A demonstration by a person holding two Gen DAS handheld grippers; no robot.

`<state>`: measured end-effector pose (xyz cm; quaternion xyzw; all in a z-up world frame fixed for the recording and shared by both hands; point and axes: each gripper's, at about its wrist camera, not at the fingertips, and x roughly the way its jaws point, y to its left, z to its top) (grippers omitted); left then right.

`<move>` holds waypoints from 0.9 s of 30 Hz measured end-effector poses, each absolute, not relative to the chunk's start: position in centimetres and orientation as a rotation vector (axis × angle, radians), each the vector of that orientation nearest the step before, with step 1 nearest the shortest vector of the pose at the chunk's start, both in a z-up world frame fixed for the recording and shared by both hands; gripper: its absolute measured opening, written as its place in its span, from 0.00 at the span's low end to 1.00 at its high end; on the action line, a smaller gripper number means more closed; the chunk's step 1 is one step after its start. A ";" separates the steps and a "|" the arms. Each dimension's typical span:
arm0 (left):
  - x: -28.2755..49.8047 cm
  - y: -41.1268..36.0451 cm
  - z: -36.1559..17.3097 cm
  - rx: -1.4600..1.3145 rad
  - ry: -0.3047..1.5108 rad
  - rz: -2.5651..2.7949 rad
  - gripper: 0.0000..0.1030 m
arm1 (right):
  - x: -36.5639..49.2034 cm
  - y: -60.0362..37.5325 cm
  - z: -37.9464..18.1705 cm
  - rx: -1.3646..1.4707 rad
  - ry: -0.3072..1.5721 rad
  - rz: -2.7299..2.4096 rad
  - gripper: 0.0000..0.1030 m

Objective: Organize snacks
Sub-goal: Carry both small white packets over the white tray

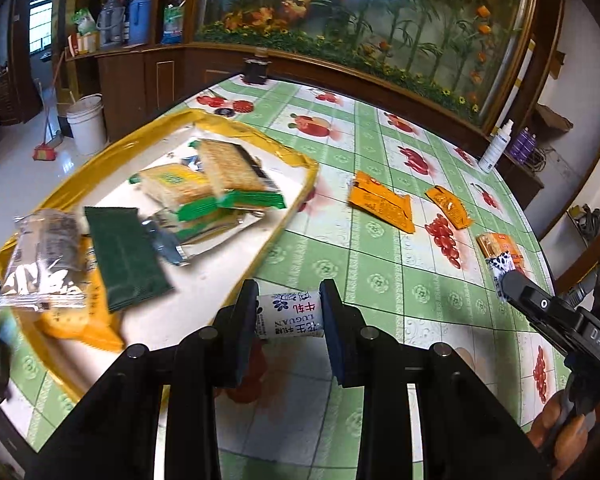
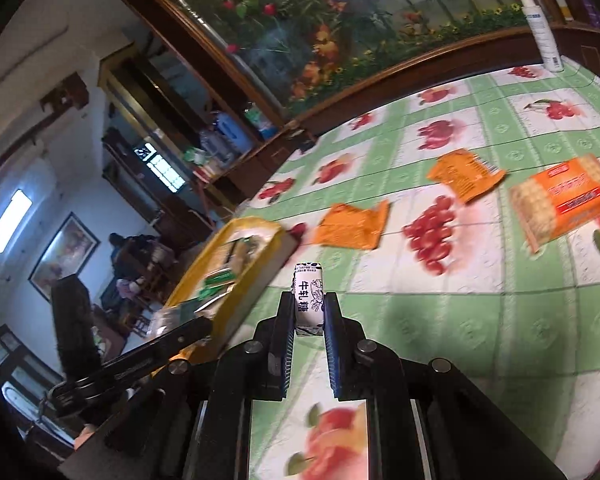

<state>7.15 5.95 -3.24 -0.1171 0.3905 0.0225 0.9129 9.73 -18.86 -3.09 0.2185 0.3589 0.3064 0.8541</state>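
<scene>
My left gripper is shut on a small white nougat candy held crosswise, just right of the yellow tray. The tray holds green and clear cracker packets and a dark green packet. My right gripper is shut on a second white nougat candy held upright, above the tablecloth near the tray's corner. That gripper also shows at the right of the left wrist view. Loose on the table lie two orange packets and an orange cracker pack.
The table has a green checked fruit-print cloth. A white spray bottle stands at its far edge near a wooden-framed flower panel. A dark jar sits at the far end. A white bucket and broom are on the floor.
</scene>
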 end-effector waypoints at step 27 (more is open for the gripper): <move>3.0 12.3 -3.0 -0.208 0.743 0.253 0.28 | 6.0 -9.3 -1.6 0.384 0.786 0.843 0.16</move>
